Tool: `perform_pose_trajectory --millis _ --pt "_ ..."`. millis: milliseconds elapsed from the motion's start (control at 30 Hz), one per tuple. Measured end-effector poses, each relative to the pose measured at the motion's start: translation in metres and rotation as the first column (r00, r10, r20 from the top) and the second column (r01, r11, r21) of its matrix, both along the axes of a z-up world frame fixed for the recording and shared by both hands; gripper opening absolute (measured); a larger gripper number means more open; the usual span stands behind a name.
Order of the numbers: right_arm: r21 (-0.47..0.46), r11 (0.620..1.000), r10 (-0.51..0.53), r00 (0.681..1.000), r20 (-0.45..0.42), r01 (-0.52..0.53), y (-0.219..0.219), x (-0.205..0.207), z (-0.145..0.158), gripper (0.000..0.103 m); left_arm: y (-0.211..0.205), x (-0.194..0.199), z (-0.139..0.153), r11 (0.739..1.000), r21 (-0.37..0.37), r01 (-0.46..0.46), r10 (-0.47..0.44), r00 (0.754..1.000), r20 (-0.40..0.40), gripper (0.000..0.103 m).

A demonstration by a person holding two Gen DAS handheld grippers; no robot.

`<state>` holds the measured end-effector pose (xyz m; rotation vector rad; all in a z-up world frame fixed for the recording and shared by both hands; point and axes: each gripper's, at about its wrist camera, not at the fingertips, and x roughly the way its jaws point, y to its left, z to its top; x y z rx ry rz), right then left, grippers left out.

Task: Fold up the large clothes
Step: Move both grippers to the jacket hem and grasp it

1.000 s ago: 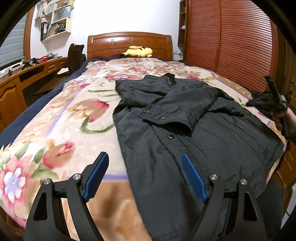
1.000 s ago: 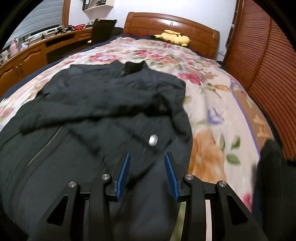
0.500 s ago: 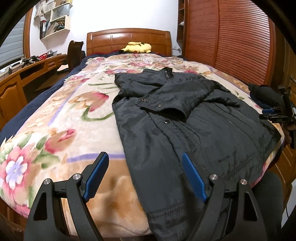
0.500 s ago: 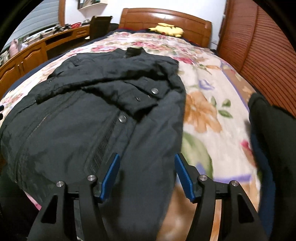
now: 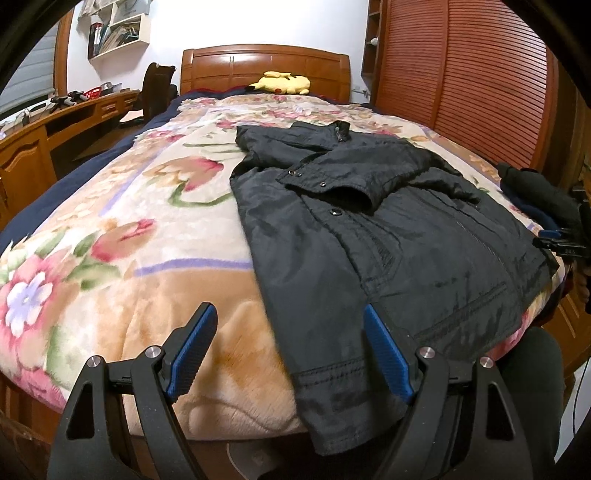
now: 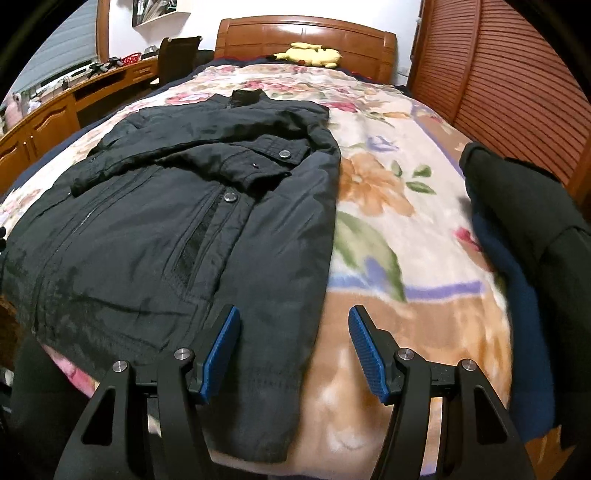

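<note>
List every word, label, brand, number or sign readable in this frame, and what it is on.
No text can be read in either view.
Books and papers on the wall shelf: too small and blurred to read.
Black jacket: snaps and zipper show, no legible label or brand.
Yellow plush toy: no tag visible.
Dark folded clothes at the bed's edge: no print visible.
Left tongs and right tongs: no markings visible.

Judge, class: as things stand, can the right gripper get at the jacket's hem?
Probably yes. The right gripper is open and hovers over the jacket near its hem at the foot of the bed. Nothing lies between them; the folded dark clothes sit off to the right.
</note>
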<state>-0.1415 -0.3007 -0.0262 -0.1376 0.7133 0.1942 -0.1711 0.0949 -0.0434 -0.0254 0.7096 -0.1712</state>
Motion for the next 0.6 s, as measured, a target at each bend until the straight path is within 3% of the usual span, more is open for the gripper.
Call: perform_pose_trajectory --millis 300,600 --pt "0.073 0.997 0.008 1.0 -0.017 -0.007 -0.013 -0.01 -0.007 0.063 -0.008 -0.007 -0.01 0.999 0.013 0.036 -0.036 0.999 -0.02 0.081" --pt "0.108 0.994 0.027 1.0 -0.012 -0.025 -0.016 -0.017 -0.018 0.063 -0.012 -0.018 -0.014 0.998 0.0 0.061 -0.061 0.998 -0.008 0.064"
